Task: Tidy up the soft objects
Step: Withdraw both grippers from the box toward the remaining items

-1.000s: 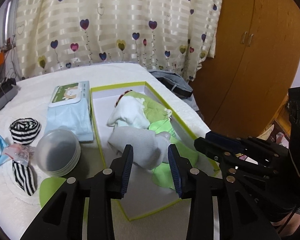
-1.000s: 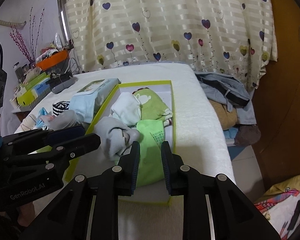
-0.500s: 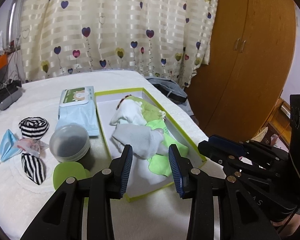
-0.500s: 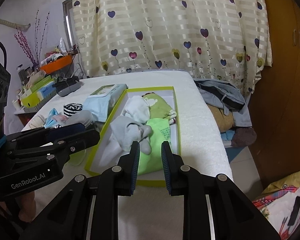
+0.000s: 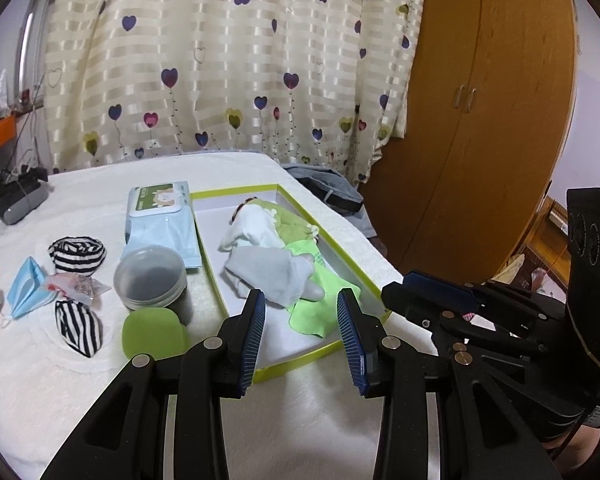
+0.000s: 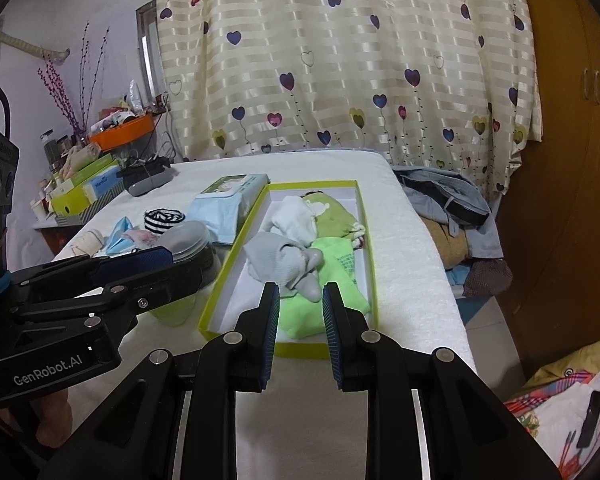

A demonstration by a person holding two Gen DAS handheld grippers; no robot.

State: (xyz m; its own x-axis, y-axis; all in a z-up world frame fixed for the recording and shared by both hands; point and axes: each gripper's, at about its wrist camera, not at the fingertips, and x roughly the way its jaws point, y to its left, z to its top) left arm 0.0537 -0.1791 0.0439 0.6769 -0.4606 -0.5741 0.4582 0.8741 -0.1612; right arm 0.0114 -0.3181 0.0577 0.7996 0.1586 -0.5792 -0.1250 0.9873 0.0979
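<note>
A green-rimmed box lies on the white bed. It holds a grey sock, a white garment and green cloths. Striped socks lie to the left of the box. My left gripper is open and empty, hovering at the box's near end. My right gripper is open and empty, just short of the box's near edge.
A wipes pack, a round lidded jar, a green pad and a blue face mask lie left of the box. Clothes are piled at the bed's right side. A wooden wardrobe stands beyond.
Both grippers have pulled back from the box, empty. The right jaws opened a little wider. The grey sock stays in the box.
</note>
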